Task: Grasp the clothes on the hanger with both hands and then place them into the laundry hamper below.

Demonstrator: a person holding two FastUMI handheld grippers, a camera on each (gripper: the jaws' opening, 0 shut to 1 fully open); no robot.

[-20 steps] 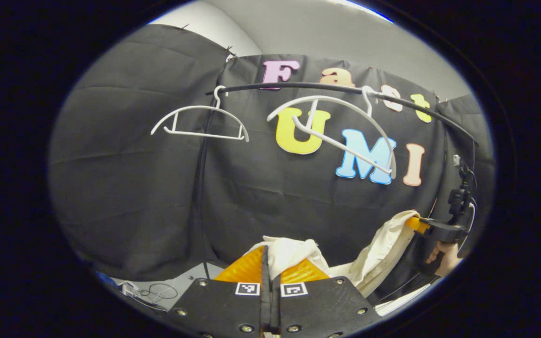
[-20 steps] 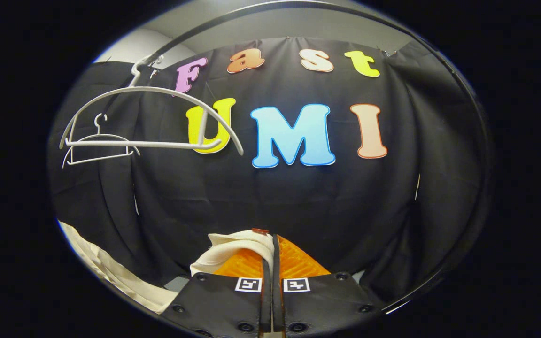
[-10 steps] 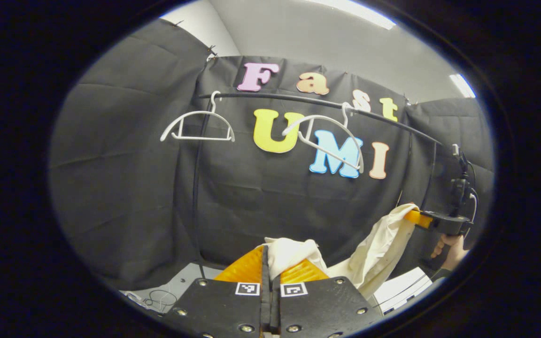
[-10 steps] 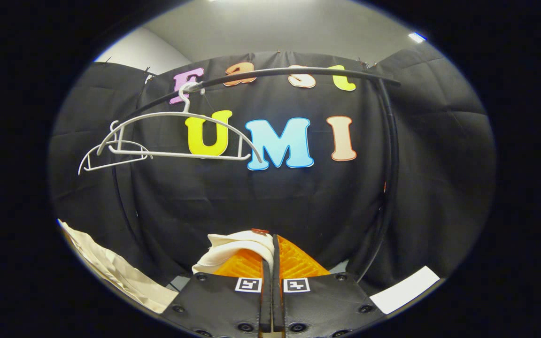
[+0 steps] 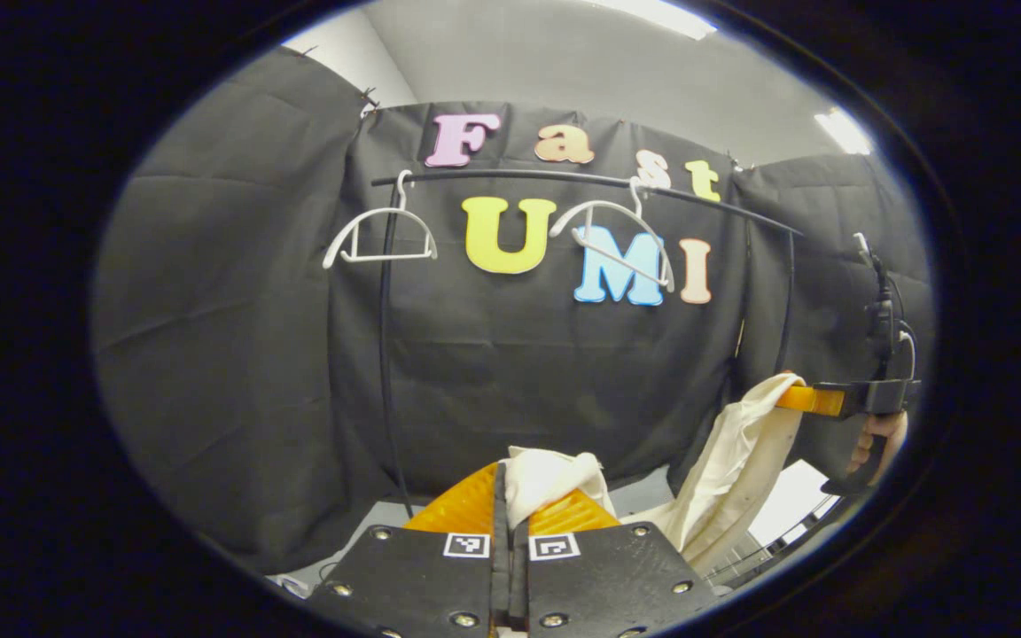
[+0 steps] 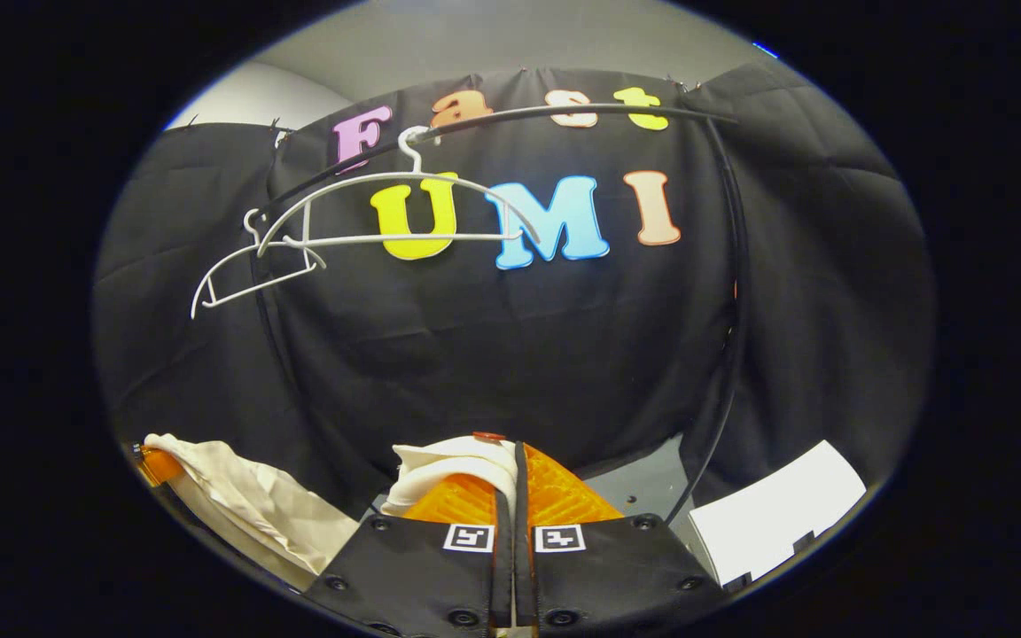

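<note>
A cream garment (image 5: 728, 461) hangs stretched between my two grippers, off the hangers. My left gripper (image 5: 508, 483) is shut on one bunched end of the garment (image 5: 546, 474). In the left gripper view my right gripper (image 5: 794, 397) holds the other end at the right, with a hand (image 5: 874, 439) on its grip. In the right gripper view my right gripper (image 6: 510, 465) is shut on a fold of the garment (image 6: 448, 461), and the cloth (image 6: 245, 501) trails off to the lower left. Two bare white hangers (image 5: 379, 237) (image 5: 621, 239) hang on the black rail (image 5: 564, 177). A white hamper edge (image 6: 776, 514) lies at the lower right.
The rail's black uprights (image 5: 385, 354) (image 6: 728, 354) stand in front of the cloth wall. Grey floor (image 6: 643, 483) lies beneath the rail.
Both grippers have drawn back from the rail with the garment, so the hangers look smaller and farther. The white hamper edge has come into the right gripper view.
</note>
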